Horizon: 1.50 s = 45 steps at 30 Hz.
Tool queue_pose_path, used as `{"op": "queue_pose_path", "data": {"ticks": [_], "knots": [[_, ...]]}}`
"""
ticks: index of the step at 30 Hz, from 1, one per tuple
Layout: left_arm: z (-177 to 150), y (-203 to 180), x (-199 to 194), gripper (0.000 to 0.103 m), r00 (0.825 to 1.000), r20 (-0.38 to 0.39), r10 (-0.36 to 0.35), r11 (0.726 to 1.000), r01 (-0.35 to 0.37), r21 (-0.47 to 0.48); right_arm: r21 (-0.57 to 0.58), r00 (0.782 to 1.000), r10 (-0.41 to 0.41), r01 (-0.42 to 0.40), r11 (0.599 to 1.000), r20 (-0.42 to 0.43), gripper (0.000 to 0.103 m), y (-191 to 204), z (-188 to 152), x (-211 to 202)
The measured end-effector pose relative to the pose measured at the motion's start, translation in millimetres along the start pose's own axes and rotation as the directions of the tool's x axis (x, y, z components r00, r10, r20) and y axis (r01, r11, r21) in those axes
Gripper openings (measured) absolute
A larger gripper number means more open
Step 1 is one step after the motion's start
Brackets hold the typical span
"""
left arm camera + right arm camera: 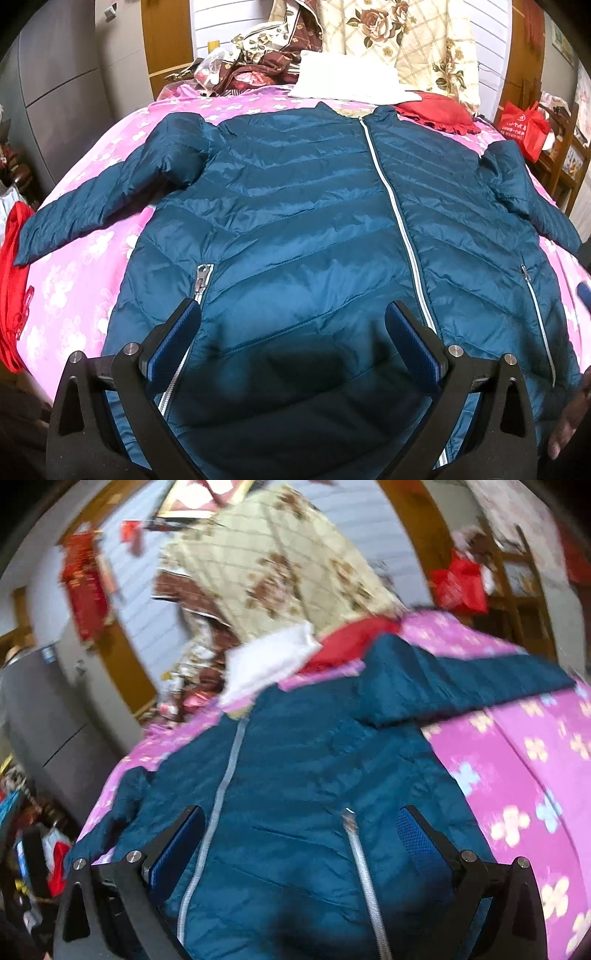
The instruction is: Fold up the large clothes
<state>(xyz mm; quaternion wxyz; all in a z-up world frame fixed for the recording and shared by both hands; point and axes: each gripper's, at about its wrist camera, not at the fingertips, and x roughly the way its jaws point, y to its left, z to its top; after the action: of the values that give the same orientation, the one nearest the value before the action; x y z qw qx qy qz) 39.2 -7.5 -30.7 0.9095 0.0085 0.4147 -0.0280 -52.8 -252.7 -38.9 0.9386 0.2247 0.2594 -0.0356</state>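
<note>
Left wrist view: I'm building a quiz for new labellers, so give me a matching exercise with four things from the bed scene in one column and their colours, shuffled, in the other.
Things:
1. down jacket
2. bed cover
3. frilled cushion
4. folded cloth by the collar

Colours:
A. white
B. red
C. teal blue
D. pink with pale flowers

Pairs: 1-C, 2-D, 3-B, 4-A

The jacket lies zipped and spread flat on the bed cover, sleeves out to both sides, with the cushion and the cloth beyond its collar.
</note>
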Motion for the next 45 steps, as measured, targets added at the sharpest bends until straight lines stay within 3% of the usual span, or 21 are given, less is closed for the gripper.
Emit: {"op": "queue_pose_path", "data": {"ticks": [10, 21, 33, 39, 45], "knots": [[-1, 1, 1, 0.100, 1.000, -0.007, -0.005, 1.000, 0.005, -0.011, 0.045, 0.997, 0.004, -0.001, 0.999, -0.081, 0.103, -13, -4, 14], [0, 1, 2, 0.100, 1.000, -0.007, -0.006, 1.000, 0.006, -0.012, 0.024, 0.996, 0.003, -0.001, 1.000, -0.086, 0.103, -7, -6, 15], [-1, 2, 3, 0.100, 1.000, -0.008, -0.007, 1.000, 0.007, -0.015, -0.005, 0.995, -0.043, 0.043, 0.999, -0.088, 0.103, 0, -7, 15], [0, 2, 3, 0.100, 1.000, -0.009, -0.008, 1.000, 0.007, -0.015, -0.014, 0.990, -0.107, 0.106, 0.994, -0.095, 0.103, 0, -7, 16], [-1, 2, 3, 0.100, 1.000, -0.009, -0.007, 1.000, 0.007, -0.016, -0.024, 0.989, -0.087, 0.085, 0.996, -0.116, 0.103, 1, -9, 20]]}}
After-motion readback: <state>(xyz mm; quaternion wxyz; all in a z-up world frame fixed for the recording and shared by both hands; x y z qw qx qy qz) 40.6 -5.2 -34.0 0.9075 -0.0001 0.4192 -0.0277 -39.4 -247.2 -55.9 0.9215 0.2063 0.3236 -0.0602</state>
